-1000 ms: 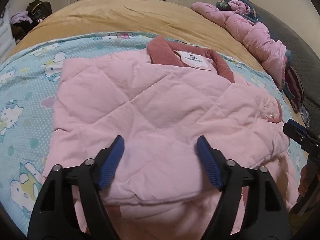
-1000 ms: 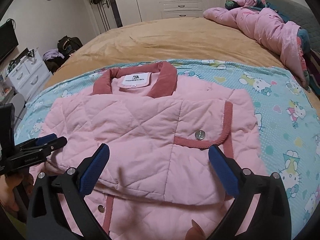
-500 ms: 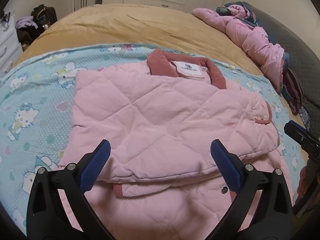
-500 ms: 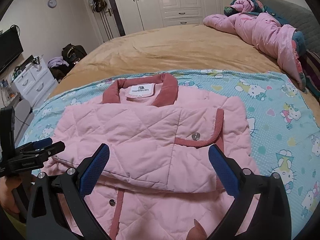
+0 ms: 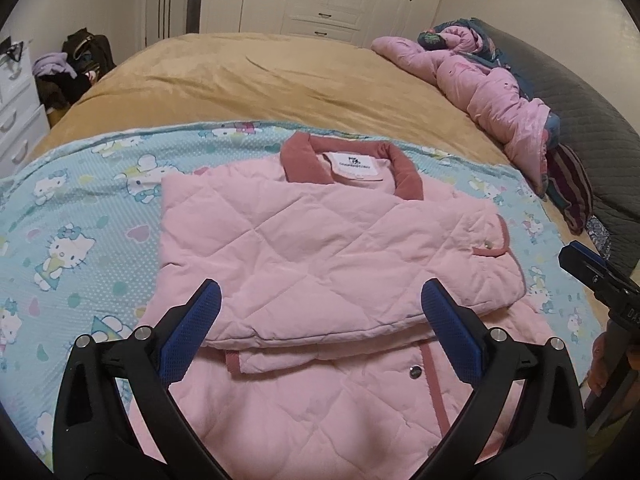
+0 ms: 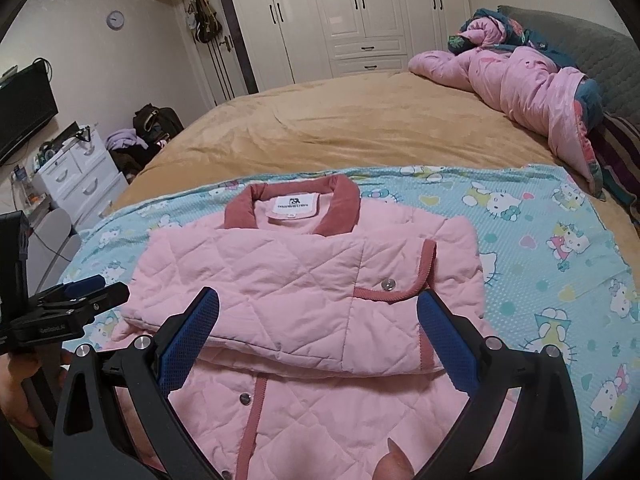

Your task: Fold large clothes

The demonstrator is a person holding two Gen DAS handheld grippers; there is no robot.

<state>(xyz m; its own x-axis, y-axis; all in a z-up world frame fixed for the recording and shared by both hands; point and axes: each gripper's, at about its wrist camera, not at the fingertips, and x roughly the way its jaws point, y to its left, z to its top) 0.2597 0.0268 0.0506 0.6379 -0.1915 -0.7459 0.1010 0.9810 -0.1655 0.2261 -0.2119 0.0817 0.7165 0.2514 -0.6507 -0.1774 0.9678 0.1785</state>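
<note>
Pink quilted jacket spread on bed, sleeves folded across chest; left hand-held gripper and right hand-held gripper spread, empty, clear of fabric

Neck label: white tag inside the dark pink collar of the pink jacket, beyond the tongs; a small dark logo above one printed line, too small to read.
Left tongs' body: small white lettering, too blurred to read.
</note>
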